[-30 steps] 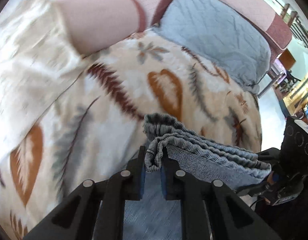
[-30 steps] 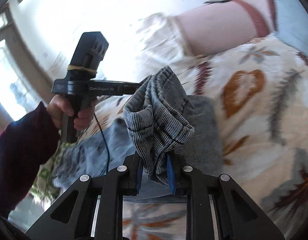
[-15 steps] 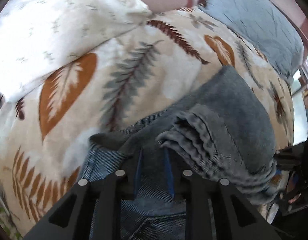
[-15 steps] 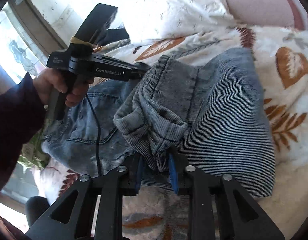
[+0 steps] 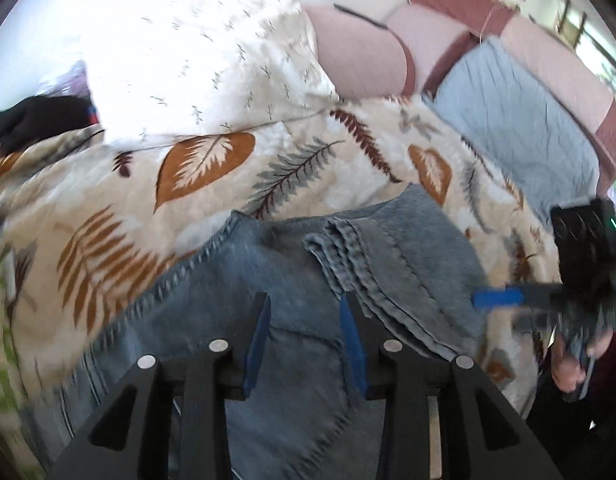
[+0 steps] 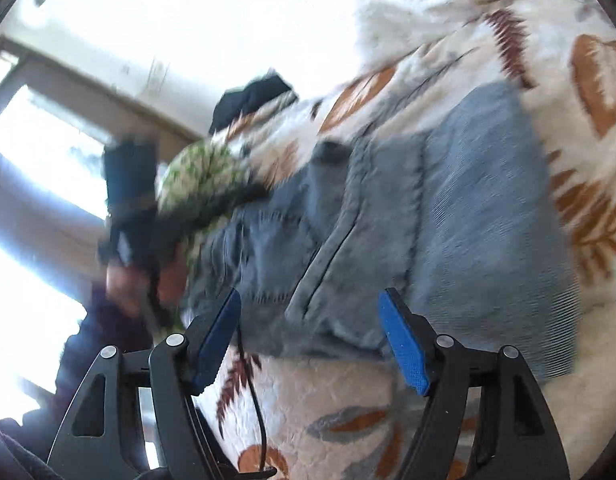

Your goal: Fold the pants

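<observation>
The pants (image 5: 348, 280) (image 6: 448, 216) — blue-grey denim — are laid on the leaf-patterned blanket (image 5: 187, 200) (image 6: 348, 400), folded over so that the elastic waistband (image 5: 360, 264) lies across the top layer, with a stitched back pocket (image 6: 267, 256) exposed on the lower layer beside it.

The left gripper (image 5: 305, 320) is seen just above the pants near the waistband; its jaws are opening, and only flat denim is seen in the gap between the blue pads (image 5: 255, 340), which press on nothing. The right gripper (image 6: 310, 320) (image 5: 496, 298) is held at the edge of the pants nearest its camera — its jaws are opening wide, and the folded edge lies behind the gap without being pinched by the pads (image 6: 404, 344). Whether any fingertip brushes the cloth cannot be told through the blur.

Each gripper is held by a hand (image 5: 576, 364) (image 6: 143, 276) emerging from a dark sleeve (image 6: 99, 340).

Beyond the pants, a white pillow (image 5: 199, 52) rests on the blanket, touching it. Past the pillow a pink padded headboard (image 5: 360, 52) is seen, and beside the blanket a pale blue quilted cover (image 5: 520, 120). A green-and-white patterned cloth (image 6: 203, 176) lies against the pants' far side in the right wrist view, with a dark garment (image 6: 247, 96) (image 5: 31, 120) further off on the blanket.
</observation>
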Demonstrator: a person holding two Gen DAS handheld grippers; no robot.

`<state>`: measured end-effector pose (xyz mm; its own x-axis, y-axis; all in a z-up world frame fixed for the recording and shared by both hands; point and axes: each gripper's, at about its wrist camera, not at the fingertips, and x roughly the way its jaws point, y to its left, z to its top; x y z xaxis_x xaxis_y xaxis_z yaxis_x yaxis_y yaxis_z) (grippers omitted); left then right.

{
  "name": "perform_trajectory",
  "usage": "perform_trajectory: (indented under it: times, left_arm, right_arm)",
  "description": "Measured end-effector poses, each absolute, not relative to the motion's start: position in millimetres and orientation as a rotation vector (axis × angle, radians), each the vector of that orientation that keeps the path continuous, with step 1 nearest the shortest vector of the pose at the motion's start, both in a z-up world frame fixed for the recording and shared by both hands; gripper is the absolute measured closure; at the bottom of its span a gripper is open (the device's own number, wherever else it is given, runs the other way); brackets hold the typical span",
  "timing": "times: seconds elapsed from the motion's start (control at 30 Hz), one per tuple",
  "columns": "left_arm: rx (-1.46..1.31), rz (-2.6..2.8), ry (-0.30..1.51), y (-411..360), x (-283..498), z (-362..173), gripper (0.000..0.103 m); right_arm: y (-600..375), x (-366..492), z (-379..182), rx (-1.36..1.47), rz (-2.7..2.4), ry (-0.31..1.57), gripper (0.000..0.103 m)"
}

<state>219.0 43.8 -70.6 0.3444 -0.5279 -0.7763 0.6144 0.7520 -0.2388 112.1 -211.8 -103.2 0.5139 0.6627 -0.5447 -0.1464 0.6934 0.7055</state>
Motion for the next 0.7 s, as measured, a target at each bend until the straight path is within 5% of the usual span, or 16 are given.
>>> perform_trajectory:
  times: [0.23, 0.4, 0.7]
  left_arm:
    - [0.043, -0.685, 0.825, 22.1, 154.1, -57.9, 0.045]
    - [-0.026, -0.694, 0.802, 3.2, 140.3, -58.8, 0.045]
    - [0.032, -0.637, 0.853, -38.5, 161.6, -87.9, 0.045]
  right_arm:
    - [-256.7, 124.0, -99.4, 0.82, 0.406, 0.827, 0.036]
    - [-270.7, 143.8, -103.6, 0.876, 0.395, 0.814, 0.044]
    - [-308.5, 179.0, -119.6, 1.028, 0.367, 0.771, 0.044]
